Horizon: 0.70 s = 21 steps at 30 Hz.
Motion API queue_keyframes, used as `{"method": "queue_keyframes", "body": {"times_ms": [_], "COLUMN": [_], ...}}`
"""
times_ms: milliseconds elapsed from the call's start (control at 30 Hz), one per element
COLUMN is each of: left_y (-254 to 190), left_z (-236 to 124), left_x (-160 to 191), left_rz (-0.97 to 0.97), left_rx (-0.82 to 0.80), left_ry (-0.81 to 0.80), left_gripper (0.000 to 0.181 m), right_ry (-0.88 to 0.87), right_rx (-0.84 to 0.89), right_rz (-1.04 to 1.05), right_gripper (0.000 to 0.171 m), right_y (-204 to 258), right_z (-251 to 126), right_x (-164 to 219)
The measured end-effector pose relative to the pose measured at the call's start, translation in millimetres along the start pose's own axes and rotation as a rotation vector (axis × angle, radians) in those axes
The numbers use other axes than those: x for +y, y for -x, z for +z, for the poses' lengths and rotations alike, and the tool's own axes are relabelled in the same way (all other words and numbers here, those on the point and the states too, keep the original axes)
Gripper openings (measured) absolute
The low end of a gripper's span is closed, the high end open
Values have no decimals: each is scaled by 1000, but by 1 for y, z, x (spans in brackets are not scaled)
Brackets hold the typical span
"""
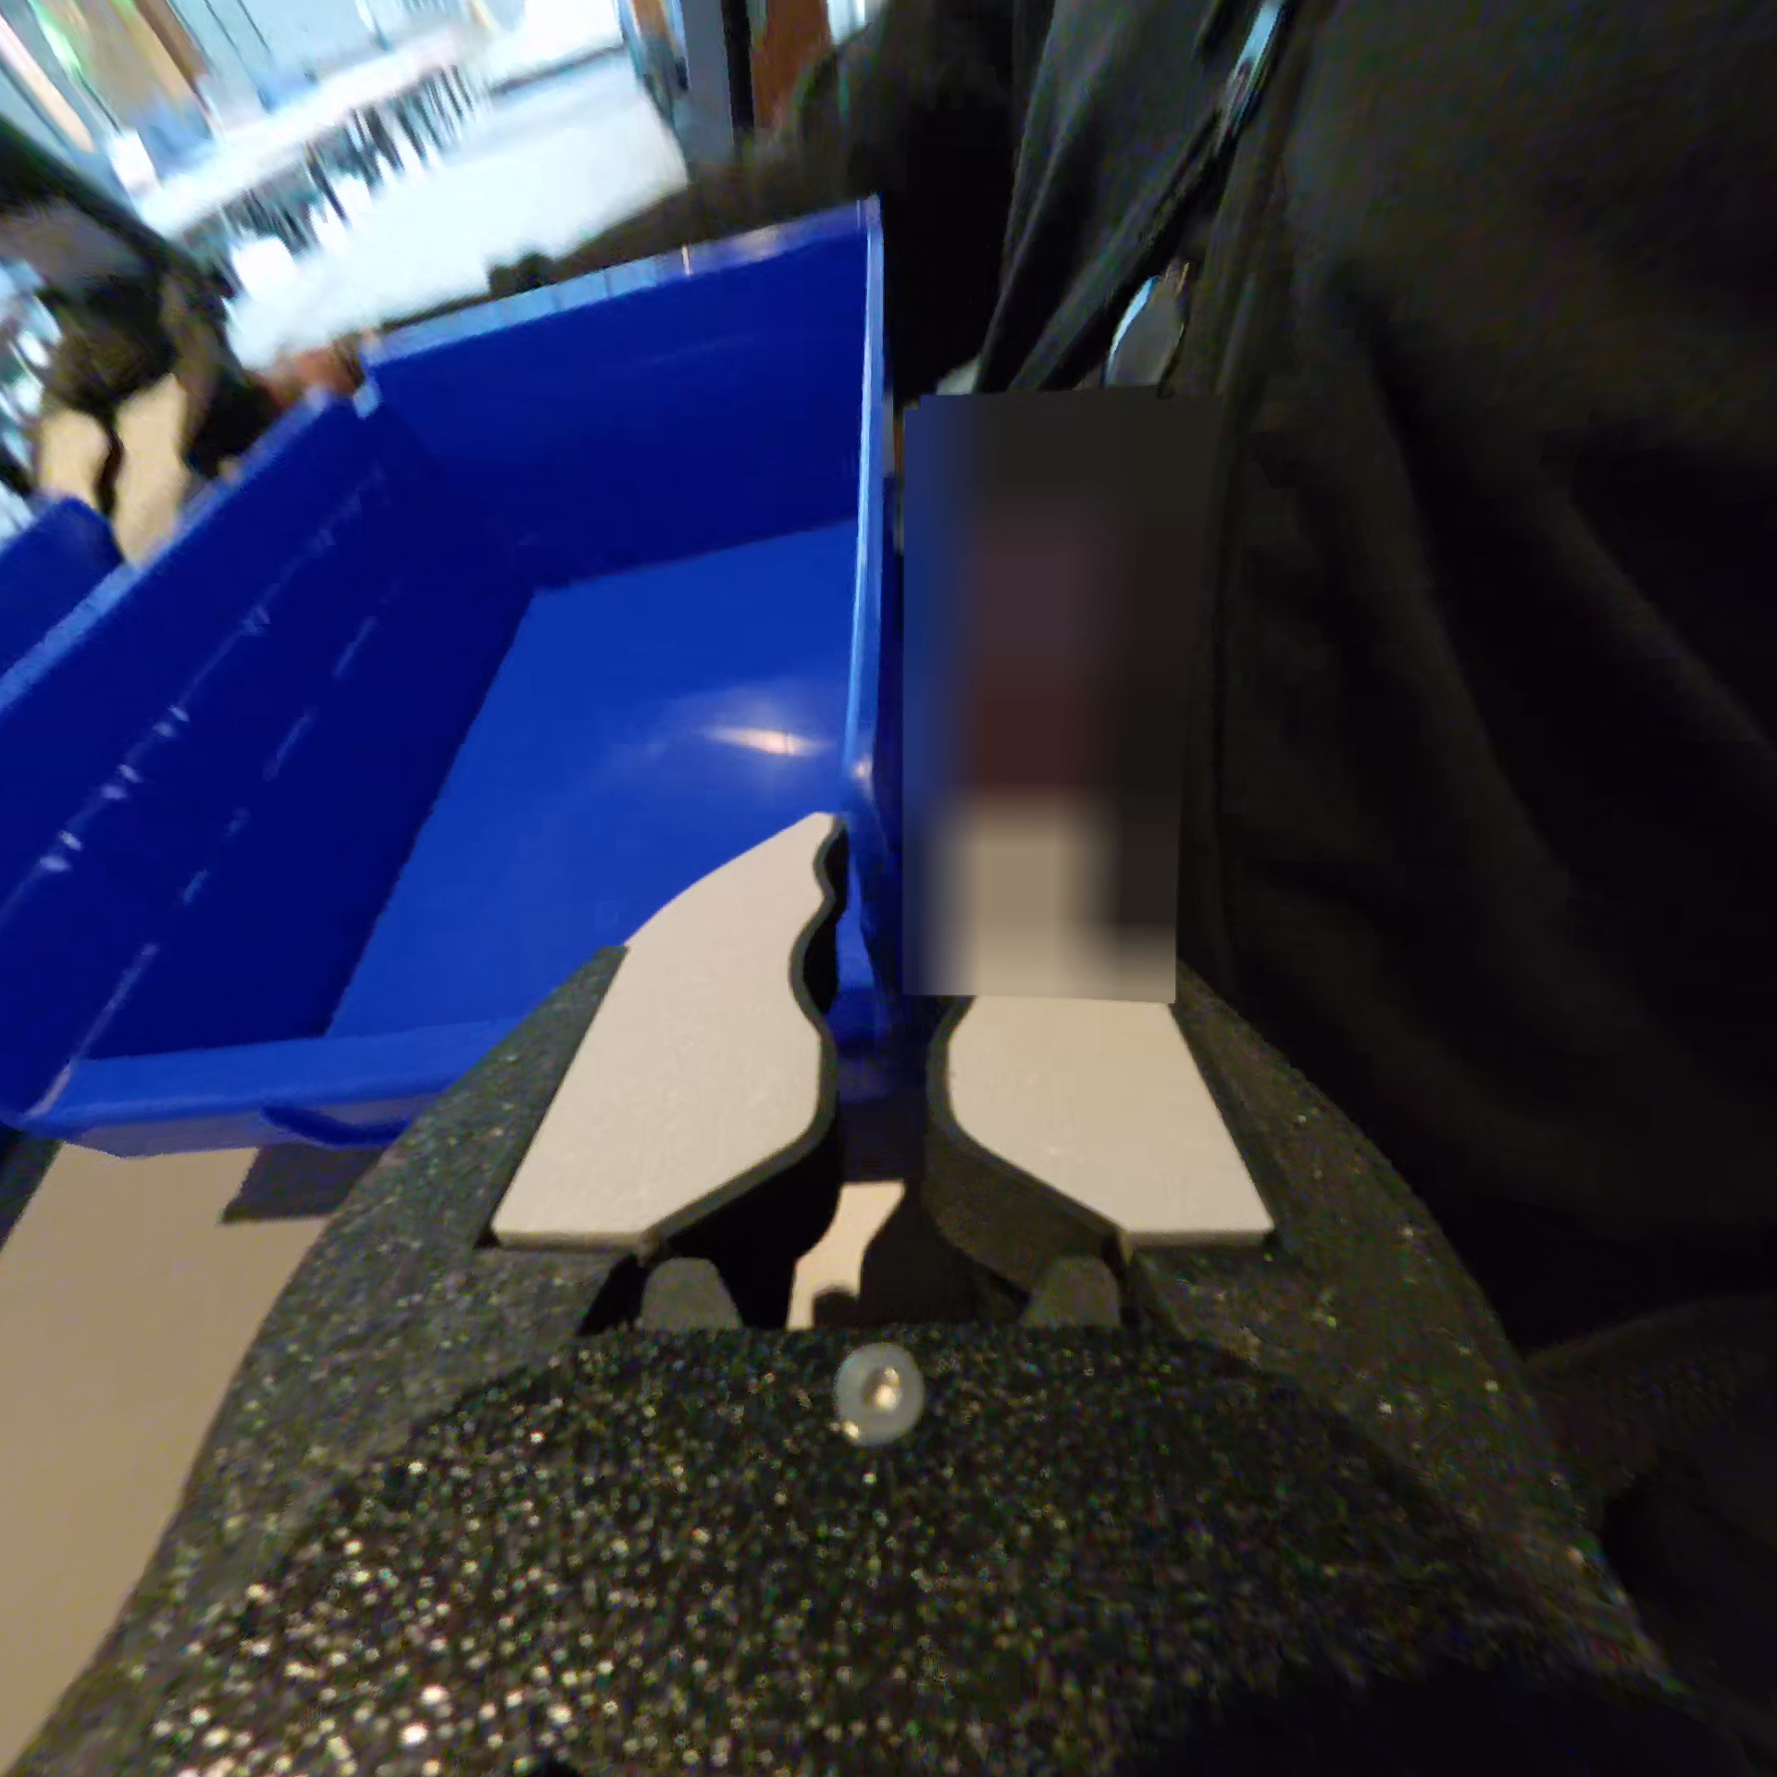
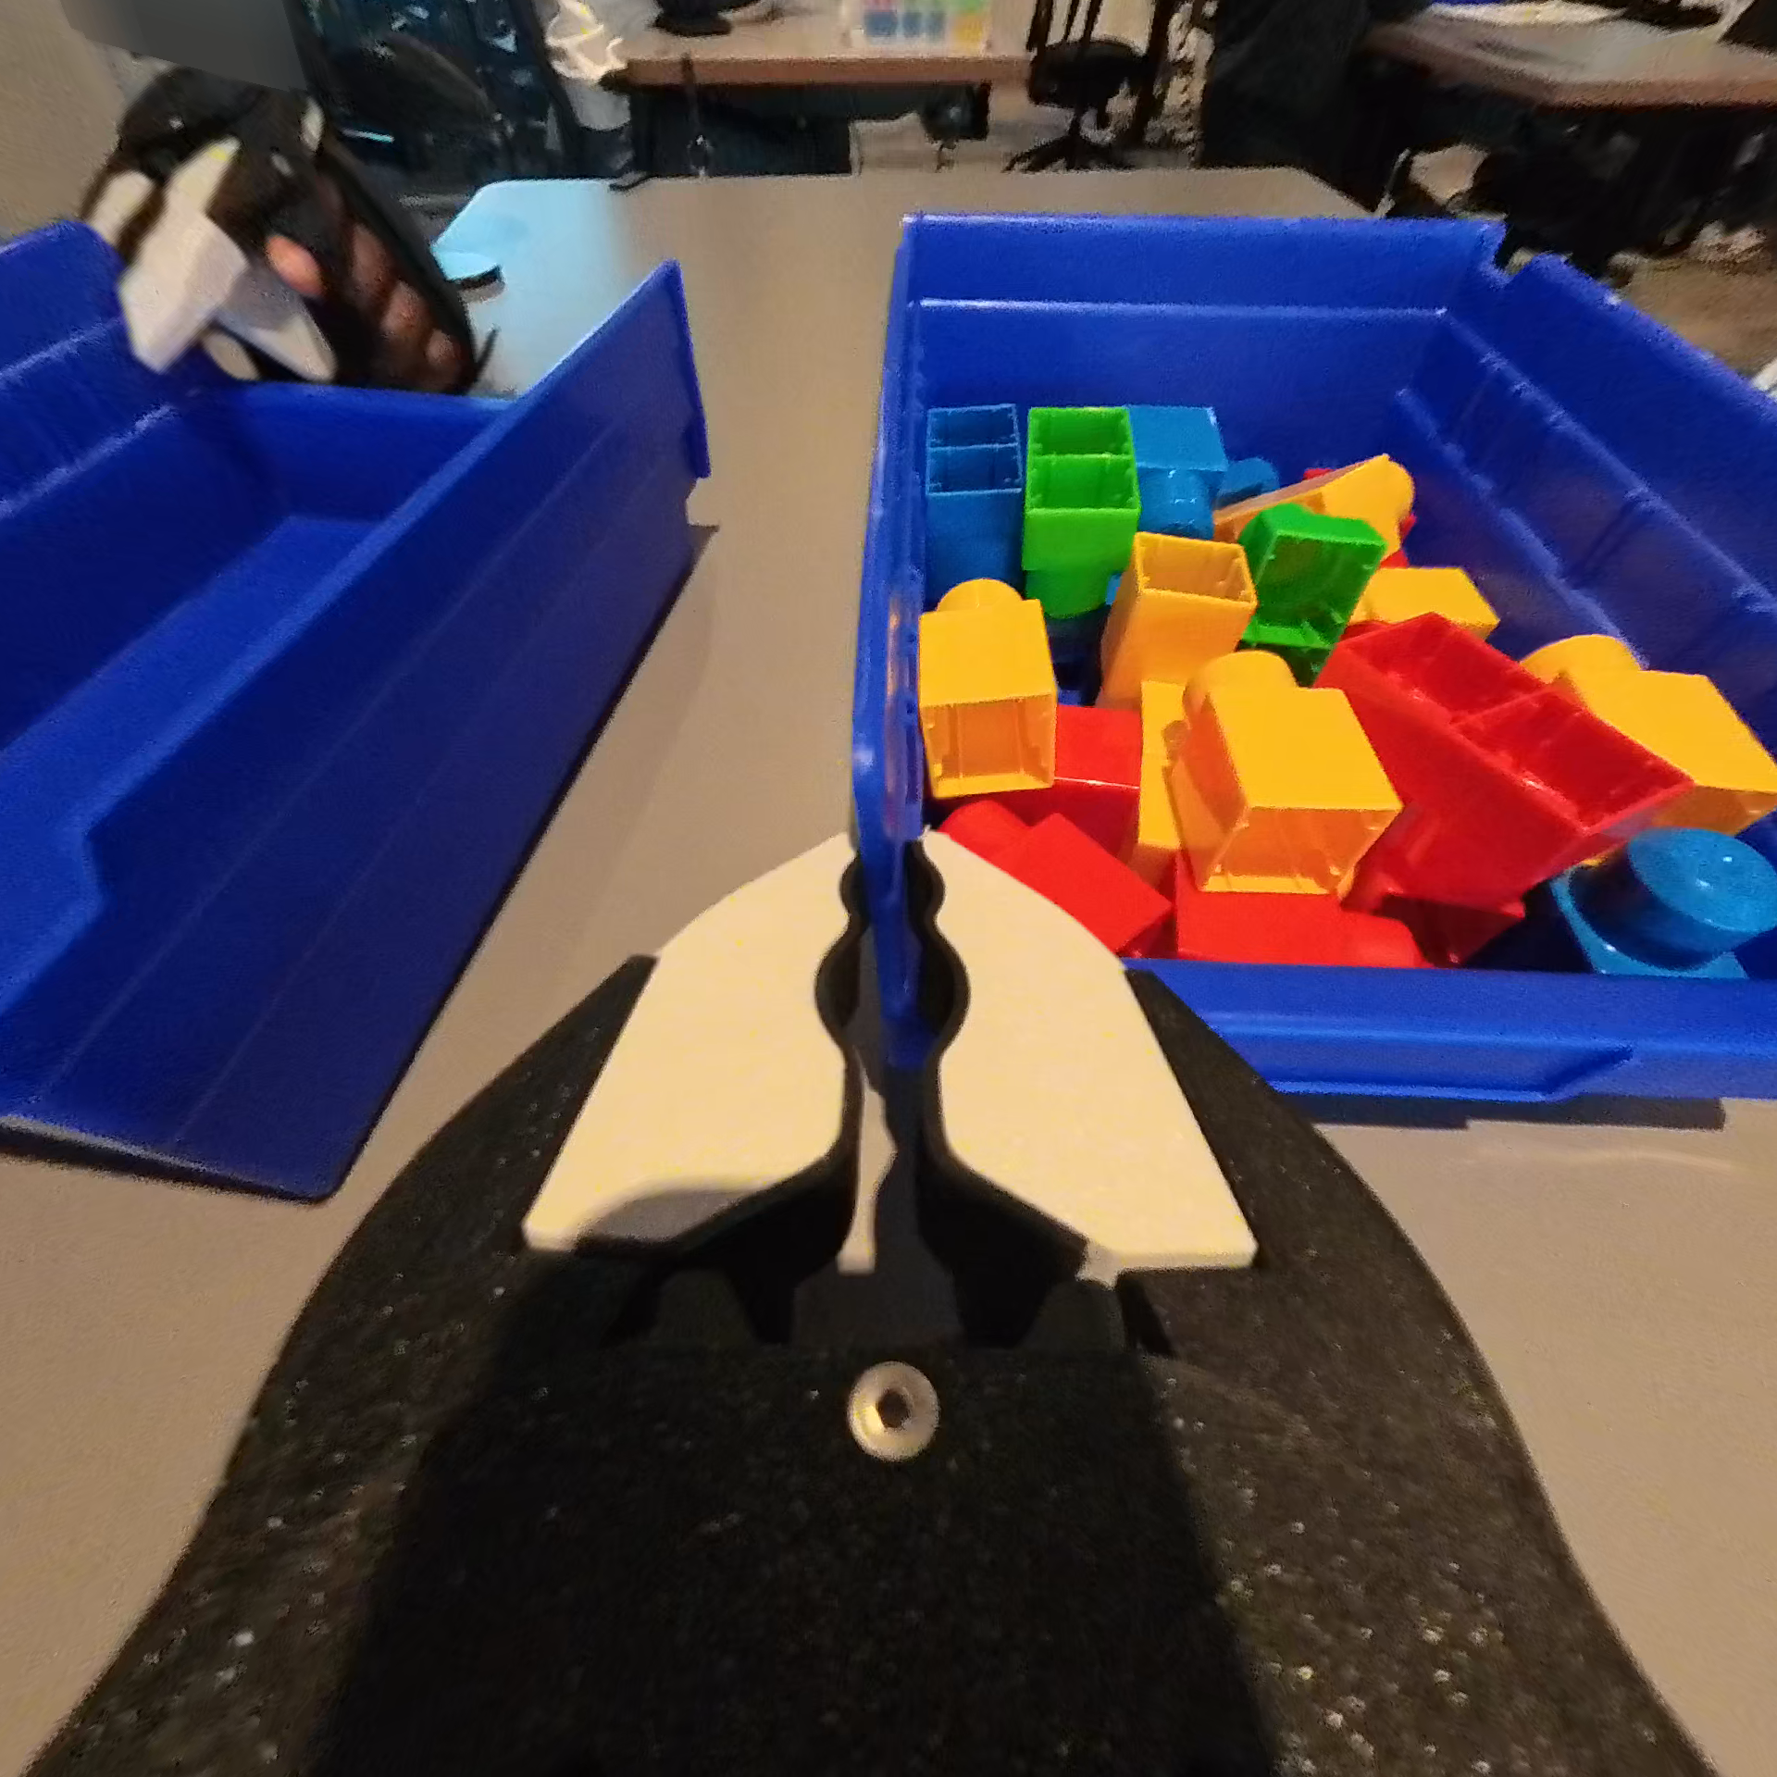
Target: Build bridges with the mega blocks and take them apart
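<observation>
Right claw (image 2: 889,856) clenched on the full bin (image 2: 1192,260)'s left wall — I'd drag slowly, level; left claw (image 1: 870,923) pinches the empty bin (image 1: 870,577)'s wall.

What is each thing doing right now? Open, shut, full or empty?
left bin, empty.
right bin, holding a loose heap of blocks.
blocks, jumbled, lying at all angles.
left gripper, shut on the left bin's side wall.
right gripper, shut on the right bin's side wall.
</observation>
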State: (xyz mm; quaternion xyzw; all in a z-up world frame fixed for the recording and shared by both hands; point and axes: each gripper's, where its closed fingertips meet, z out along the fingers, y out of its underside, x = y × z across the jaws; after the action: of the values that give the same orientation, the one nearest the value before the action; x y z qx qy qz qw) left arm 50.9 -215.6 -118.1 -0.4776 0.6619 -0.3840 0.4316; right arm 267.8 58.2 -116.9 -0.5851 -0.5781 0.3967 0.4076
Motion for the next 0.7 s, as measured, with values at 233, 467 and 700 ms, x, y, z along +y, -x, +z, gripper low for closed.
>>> {"method": "queue_keyframes", "body": {"times_ms": [233,467,700], "left_y": [61,218,323], "left_z": [-67,-123,-80], "left_x": [-47,-24,38], "left_rz": [-119,-595,-981], "left_rx": [-337,-803,-873], "left_ry": [-356,-212,-80], "left_gripper": [41,50,61], "right_ry": [-159,-113,67], "right_rx": [133,423,555], "right_rz": [32,129,74], "right_gripper": [37,36,34], "right_y": [2,-35,-45], "right_z": [-37,-69,-61], "right_x": [-13,14,32]}}
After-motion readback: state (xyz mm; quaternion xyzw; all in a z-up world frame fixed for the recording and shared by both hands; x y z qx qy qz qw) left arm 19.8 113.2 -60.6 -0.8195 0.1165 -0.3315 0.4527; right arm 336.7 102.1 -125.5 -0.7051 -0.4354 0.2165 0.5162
